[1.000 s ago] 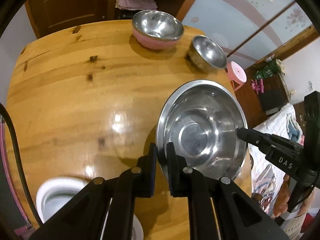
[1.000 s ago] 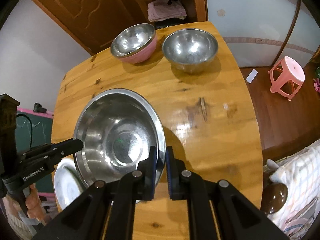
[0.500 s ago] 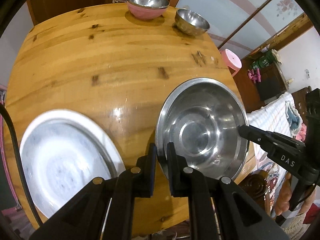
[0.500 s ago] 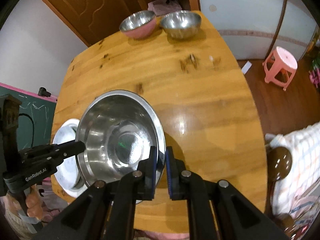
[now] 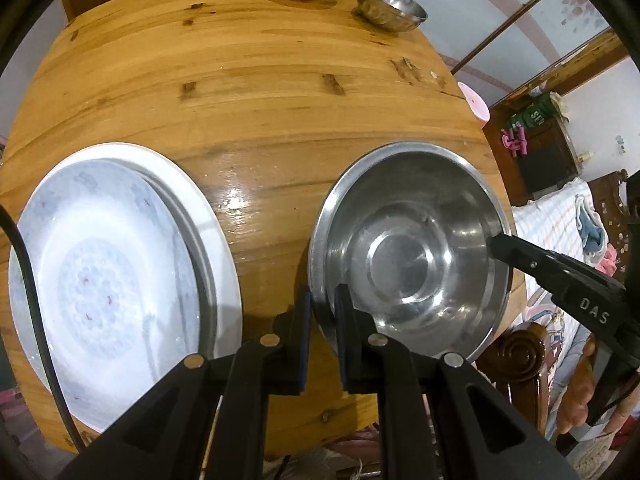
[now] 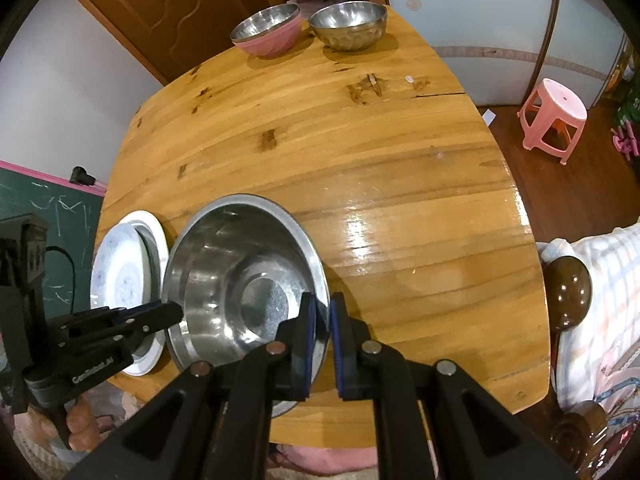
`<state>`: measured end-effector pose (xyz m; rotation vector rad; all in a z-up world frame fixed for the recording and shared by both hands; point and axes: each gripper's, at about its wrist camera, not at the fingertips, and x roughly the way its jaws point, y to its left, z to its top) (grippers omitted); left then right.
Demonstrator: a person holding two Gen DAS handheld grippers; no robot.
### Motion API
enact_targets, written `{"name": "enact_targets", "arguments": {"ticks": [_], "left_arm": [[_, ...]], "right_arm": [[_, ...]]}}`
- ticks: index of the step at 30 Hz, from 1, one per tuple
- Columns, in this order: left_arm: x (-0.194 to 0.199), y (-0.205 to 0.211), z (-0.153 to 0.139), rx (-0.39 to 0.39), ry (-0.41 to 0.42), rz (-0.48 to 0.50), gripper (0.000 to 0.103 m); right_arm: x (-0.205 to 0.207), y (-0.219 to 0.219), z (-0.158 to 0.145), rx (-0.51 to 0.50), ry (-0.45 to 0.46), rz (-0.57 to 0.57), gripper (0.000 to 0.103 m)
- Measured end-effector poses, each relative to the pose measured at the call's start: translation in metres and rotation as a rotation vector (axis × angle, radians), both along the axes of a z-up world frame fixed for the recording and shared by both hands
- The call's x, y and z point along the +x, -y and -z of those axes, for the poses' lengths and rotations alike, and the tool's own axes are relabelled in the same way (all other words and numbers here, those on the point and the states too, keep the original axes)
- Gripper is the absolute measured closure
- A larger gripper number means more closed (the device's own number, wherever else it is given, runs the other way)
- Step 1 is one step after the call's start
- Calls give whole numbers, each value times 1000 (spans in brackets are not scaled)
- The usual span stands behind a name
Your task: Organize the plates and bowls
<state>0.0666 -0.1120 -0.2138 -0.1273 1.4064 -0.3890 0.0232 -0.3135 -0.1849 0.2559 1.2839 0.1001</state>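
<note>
Left wrist view: left tongs [image 5: 321,312] and right tongs [image 6: 322,322] each pinch opposite rims of big steel bowl [image 5: 408,252] near desk [image 5: 260,92] edge beside white plates [image 5: 112,276]; thin-rim grip may slip, uneven lowering could tip it.

We look down our right gripper [image 6: 322,320], whose blue-padded jaws pinch the near right rim of a large shiny steel bowl [image 6: 240,276] over the near left part of a round glossy wooden table [image 6: 360,168]. Our left gripper [image 6: 176,312] clamps the bowl's opposite rim. Just left of the bowl lie stacked white plates [image 6: 120,272]. At the table's far edge a pink-sided steel bowl [image 6: 268,34] sits beside a plain steel bowl [image 6: 348,24]. A pink plastic stool [image 6: 554,116] stands on the floor, far right.
</note>
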Motion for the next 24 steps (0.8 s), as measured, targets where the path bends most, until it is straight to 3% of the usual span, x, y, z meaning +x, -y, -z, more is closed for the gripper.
{"name": "enact_targets", "arguments": {"ticks": [24], "left_arm": [[11,2,4,-14,33,-12,94]], "right_arm": [[16,2,24,-26,-41,15,95]]}}
